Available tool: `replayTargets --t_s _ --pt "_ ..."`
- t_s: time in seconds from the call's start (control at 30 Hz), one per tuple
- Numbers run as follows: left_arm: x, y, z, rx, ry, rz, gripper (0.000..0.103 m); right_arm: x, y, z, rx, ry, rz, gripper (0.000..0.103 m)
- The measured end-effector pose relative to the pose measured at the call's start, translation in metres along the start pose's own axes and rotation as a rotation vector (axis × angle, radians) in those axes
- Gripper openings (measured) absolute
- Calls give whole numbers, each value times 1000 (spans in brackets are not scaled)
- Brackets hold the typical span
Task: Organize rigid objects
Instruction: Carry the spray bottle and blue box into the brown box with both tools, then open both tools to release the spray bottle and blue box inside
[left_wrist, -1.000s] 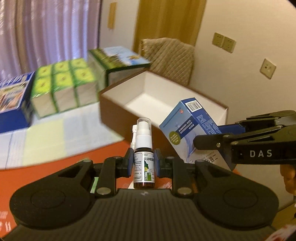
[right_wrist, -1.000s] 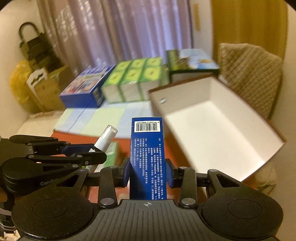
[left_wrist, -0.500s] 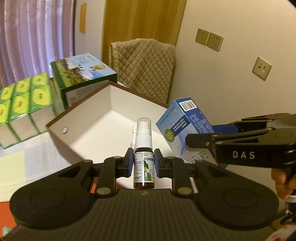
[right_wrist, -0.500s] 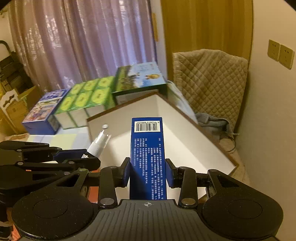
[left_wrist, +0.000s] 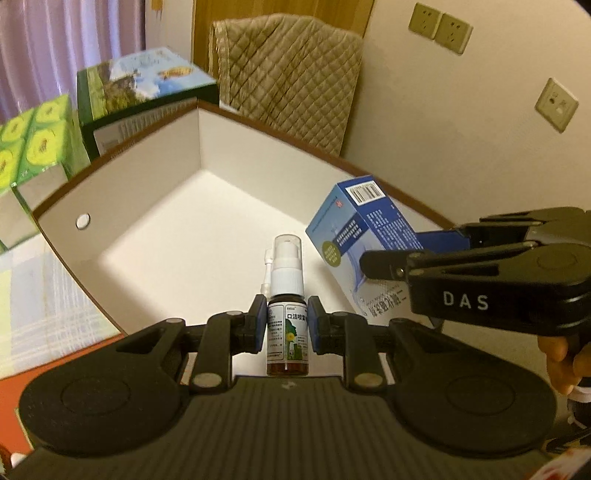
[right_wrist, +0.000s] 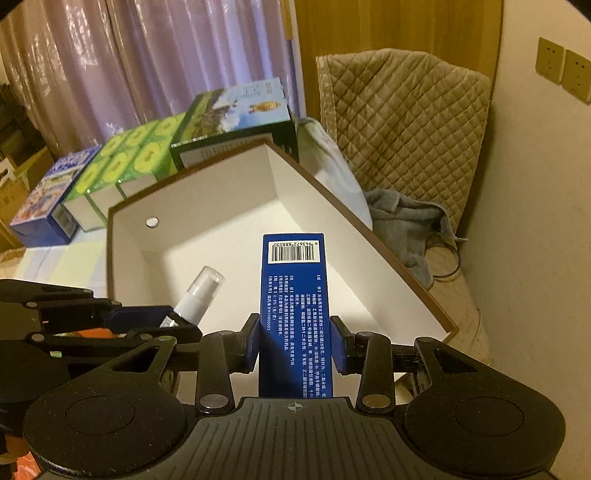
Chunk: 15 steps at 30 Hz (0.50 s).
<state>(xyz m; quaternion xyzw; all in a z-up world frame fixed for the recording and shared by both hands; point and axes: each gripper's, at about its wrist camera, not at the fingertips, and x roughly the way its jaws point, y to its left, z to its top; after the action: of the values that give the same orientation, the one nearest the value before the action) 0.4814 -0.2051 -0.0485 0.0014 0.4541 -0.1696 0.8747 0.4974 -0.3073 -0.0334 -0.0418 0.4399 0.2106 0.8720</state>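
Note:
My left gripper (left_wrist: 287, 326) is shut on a small brown spray bottle (left_wrist: 287, 321) with a white pump top, held upright over the near part of a large white-lined box (left_wrist: 122, 173) with a brown rim. My right gripper (right_wrist: 294, 341) is shut on a tall blue carton (right_wrist: 293, 295) with a barcode on its top end, also above that box (right_wrist: 207, 192). In the left wrist view the blue carton (left_wrist: 354, 225) tilts at the right, clamped in the right gripper (left_wrist: 399, 258). The right wrist view has the spray bottle (right_wrist: 197, 293) at the left, in the left gripper (right_wrist: 166, 323).
Behind the box stand a dark green carton (right_wrist: 236, 118), green tissue packs (right_wrist: 125, 158) and a blue box (right_wrist: 48, 199). A quilted beige cover (right_wrist: 402, 114) and a grey cloth (right_wrist: 406, 225) lie against the wall at the right. Wall sockets (left_wrist: 439, 26) sit above.
Both grippers have carried the bottle and the carton to the right and lower, from beside the box's near wall to over its white inside. Neither grip has changed.

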Motion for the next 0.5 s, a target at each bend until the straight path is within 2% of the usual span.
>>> replayTargets --t_s 0.33,0.37,0.4,0.43,0.47,0.5 --pt "32 0 -4 -36 75 12 20 29 -14 -1 -29 34 -22 36" --pt "34 0 -5 -34 80 17 23 32 -14 -1 -31 39 -24 38" --pt "34 -1 -6 -35 84 25 30 33 -15 -2 -30 42 -22 41" --pt "35 0 -7 -35 87 29 34 33 -17 -3 -24 42 -21 51" --pt "35 0 -8 -34 87 29 35 32 -18 -4 -21 38 -21 58" --pt "34 0 -8 -33 85 29 35 31 -19 -6 -20 35 -24 60"
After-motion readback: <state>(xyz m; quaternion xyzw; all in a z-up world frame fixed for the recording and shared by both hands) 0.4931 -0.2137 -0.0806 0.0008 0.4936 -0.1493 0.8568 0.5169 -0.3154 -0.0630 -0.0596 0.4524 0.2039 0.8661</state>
